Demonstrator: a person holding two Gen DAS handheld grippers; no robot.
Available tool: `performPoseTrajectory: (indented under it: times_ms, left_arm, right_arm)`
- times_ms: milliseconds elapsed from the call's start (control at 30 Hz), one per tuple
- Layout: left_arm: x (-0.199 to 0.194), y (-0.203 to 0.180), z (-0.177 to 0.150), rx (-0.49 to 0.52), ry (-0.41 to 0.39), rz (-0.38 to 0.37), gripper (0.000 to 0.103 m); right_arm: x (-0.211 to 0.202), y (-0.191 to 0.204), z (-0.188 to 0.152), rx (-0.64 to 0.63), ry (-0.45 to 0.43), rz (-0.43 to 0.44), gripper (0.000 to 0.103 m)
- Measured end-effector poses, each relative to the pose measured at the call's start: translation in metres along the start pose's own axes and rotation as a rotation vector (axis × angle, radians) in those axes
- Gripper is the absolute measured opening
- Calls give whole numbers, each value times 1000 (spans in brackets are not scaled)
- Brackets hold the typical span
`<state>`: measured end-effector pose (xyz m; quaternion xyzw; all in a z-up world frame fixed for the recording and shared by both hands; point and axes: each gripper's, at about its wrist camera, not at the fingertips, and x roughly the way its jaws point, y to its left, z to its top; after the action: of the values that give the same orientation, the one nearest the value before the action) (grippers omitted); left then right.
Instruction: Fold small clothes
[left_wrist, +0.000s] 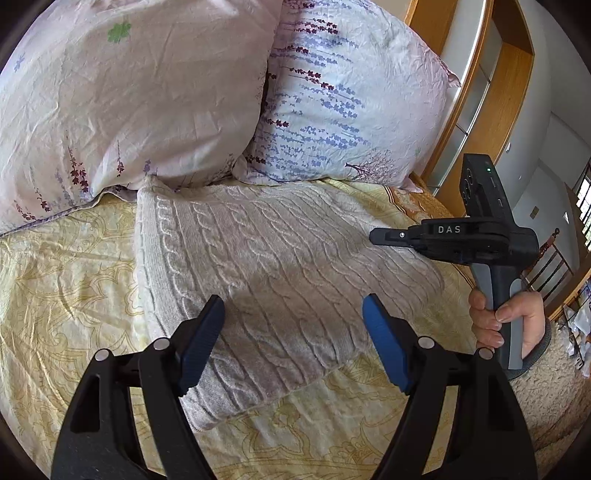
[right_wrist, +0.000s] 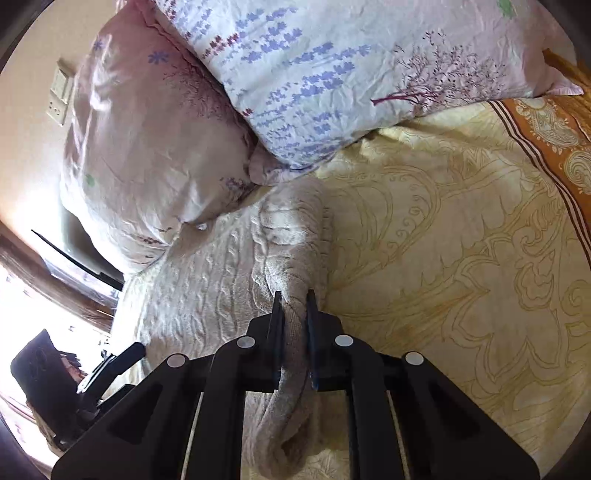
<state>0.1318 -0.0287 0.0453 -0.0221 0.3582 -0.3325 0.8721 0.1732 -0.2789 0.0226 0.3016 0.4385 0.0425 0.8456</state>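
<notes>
A cream cable-knit sweater (left_wrist: 266, 266) lies folded on the yellow patterned bedspread (left_wrist: 55, 295), its far edge against the pillows. My left gripper (left_wrist: 293, 332) is open, its blue pads just above the sweater's near part, holding nothing. My right gripper (right_wrist: 294, 325) is shut on the sweater's sleeve (right_wrist: 295, 258), which runs from the sweater body (right_wrist: 192, 295) through the fingers and hangs behind them. The right gripper also shows in the left wrist view (left_wrist: 376, 236), at the sweater's right edge, held side-on by a hand.
Two floral pillows (left_wrist: 129, 103) (left_wrist: 343, 99) lie at the head of the bed. A wooden wardrobe (left_wrist: 491, 92) stands at the right. The bedspread's orange border (right_wrist: 554, 129) runs along the bed's right side. A wall socket (right_wrist: 59, 96) is behind the pillows.
</notes>
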Motion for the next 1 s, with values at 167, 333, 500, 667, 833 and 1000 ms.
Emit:
performPoseTrajectory:
  times_ms: [167, 333, 500, 667, 833, 1000]
  left_arm:
    - [11, -1, -9, 32, 28, 42, 77]
    - [6, -9, -14, 72, 4, 76, 77]
    - [-26, -3, -16, -7, -114, 13, 78]
    - [-23, -11, -18, 17, -97, 22, 78]
    - [-4, -10, -25, 19, -23, 56, 78]
    - [11, -4, -33, 3, 30, 71, 78]
  right_arm:
    - [1, -5, -6, -13, -1, -66, 34]
    - [-39, 7, -16, -60, -105, -40, 43]
    - [-78, 48, -43, -257, -215, 13, 43]
    - [-67, 71, -63, -375, -168, -30, 35]
    - [-47, 62, -68, -361, -109, -98, 34]
    - [-27, 51, -78, -349, -51, -158, 35]
